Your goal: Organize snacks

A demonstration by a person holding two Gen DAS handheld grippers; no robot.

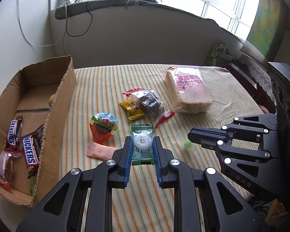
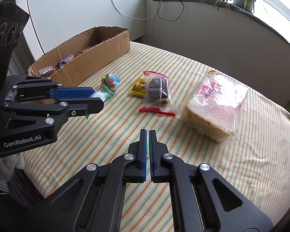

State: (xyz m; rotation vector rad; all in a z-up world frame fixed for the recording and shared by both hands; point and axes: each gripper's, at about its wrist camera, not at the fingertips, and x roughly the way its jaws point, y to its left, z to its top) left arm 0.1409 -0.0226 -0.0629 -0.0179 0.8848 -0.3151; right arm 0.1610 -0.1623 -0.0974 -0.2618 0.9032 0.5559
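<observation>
My left gripper (image 1: 142,140) is shut on a green packet with a white ring sweet (image 1: 141,154), held just above the striped cloth; the right wrist view shows that gripper (image 2: 98,98) with the packet (image 2: 103,94) sticking out. My right gripper (image 2: 148,132) is shut, with a thin sliver of green wrapper (image 2: 149,150) between its pads. In the left wrist view a small blurred green and clear sweet (image 1: 187,147) hangs under its tips (image 1: 191,135). The cardboard box (image 1: 54,104) stands at the left with Snickers bars (image 1: 30,150) inside.
On the cloth lie a sliced-bread bag (image 1: 191,90), a brown cake in a clear wrapper (image 1: 148,102), a yellow sweet (image 1: 131,108), an orange and green egg cup (image 1: 103,127) and a pink packet (image 1: 100,151). A wall and a window sill with a plant lie behind the table.
</observation>
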